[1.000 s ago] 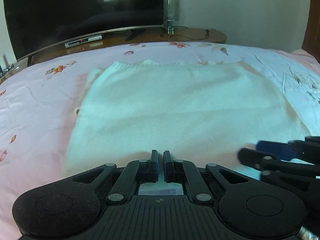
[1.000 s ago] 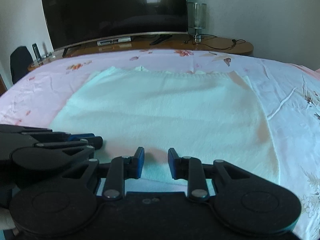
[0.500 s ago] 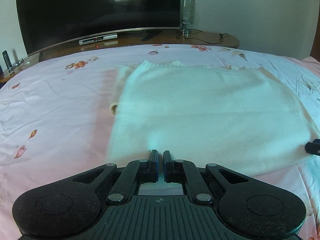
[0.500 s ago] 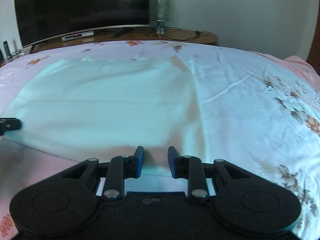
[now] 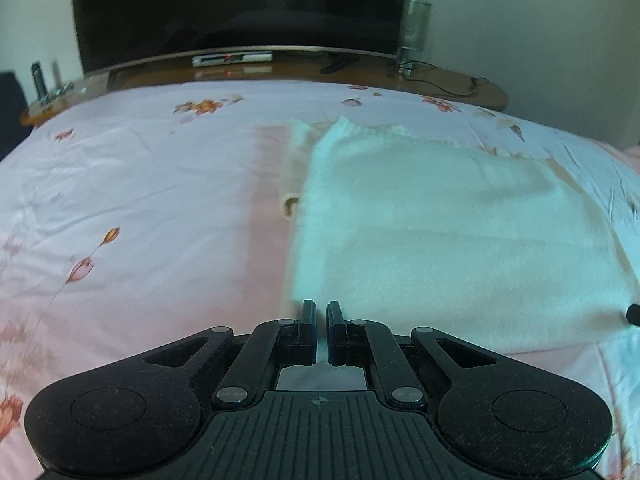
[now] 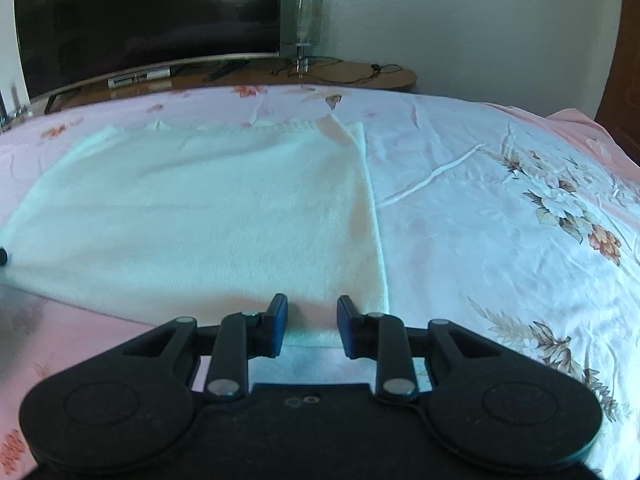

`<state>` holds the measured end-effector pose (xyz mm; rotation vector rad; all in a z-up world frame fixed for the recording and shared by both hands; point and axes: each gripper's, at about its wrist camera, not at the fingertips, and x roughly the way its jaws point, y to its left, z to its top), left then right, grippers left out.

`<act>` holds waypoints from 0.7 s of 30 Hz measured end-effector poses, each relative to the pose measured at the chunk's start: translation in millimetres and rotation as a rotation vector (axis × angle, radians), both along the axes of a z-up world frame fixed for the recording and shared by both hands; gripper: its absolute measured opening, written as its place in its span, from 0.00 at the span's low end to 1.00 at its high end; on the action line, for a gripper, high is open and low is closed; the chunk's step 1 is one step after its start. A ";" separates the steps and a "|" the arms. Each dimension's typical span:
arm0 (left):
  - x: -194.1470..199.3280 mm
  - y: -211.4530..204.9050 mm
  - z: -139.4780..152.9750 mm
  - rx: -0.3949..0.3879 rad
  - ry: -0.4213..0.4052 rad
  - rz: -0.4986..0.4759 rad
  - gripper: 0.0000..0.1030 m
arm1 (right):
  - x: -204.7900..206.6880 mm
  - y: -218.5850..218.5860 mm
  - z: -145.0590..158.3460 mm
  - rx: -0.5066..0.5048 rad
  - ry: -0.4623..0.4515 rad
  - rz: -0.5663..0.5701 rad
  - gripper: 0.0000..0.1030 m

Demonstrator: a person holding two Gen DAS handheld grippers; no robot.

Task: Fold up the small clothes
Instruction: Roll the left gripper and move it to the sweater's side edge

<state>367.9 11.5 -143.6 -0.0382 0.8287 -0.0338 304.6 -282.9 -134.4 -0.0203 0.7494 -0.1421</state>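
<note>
Left wrist view: we see the sweater (image 5: 440, 232) flat, mid-frame, unfolded; left tongs (image 5: 321, 330) nearly closed, empty; right tongs (image 6: 312, 330) apart.

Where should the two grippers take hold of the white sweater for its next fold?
Likely the near hem's two corners, approached from the near side. The white sweater lies flat, hem towards both grippers: the left gripper by its left corner, the right gripper by its right.
</note>
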 end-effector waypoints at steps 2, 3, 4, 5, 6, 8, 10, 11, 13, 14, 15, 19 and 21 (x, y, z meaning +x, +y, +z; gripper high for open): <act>-1.8 2.4 3.5 -0.028 0.018 0.008 0.05 | -3.7 3.9 6.1 0.013 -0.017 0.014 0.28; -2.6 3.6 4.7 -0.042 0.030 0.013 0.05 | -5.4 6.8 8.9 0.015 -0.023 0.024 0.28; -4.3 4.7 5.1 -0.063 0.048 0.020 0.05 | -6.8 10.0 11.8 0.020 -0.030 0.035 0.28; -5.6 6.2 5.4 -0.092 0.064 0.030 0.05 | -7.9 13.0 14.4 0.026 -0.036 0.046 0.28; -7.6 8.0 4.9 -0.128 0.077 0.040 0.05 | -9.0 15.9 16.7 0.033 -0.042 0.057 0.28; -10.6 13.5 1.2 -0.225 0.113 0.068 0.05 | -10.2 21.6 19.7 0.049 -0.048 0.074 0.29; -13.3 17.9 -6.0 -0.306 0.149 0.110 0.05 | -11.2 26.6 20.7 0.066 -0.050 0.089 0.29; -14.4 18.2 -9.4 -0.330 0.163 0.128 0.05 | -11.3 29.0 21.0 0.072 -0.050 0.095 0.29; -16.5 16.7 -16.6 -0.366 0.187 0.152 0.05 | -11.7 33.7 21.0 0.081 -0.050 0.108 0.29; -17.9 14.9 -19.8 -0.380 0.195 0.163 0.05 | -11.8 35.8 20.6 0.087 -0.049 0.114 0.29; -19.2 12.7 -21.6 -0.385 0.198 0.173 0.05 | -11.5 37.6 20.2 0.093 -0.048 0.117 0.29; -23.1 2.3 -17.7 -0.315 0.155 0.179 0.05 | -13.7 42.5 20.1 0.111 -0.053 0.130 0.29; -23.8 -2.5 -14.3 -0.270 0.132 0.158 0.05 | -15.7 43.1 20.6 0.118 -0.058 0.133 0.29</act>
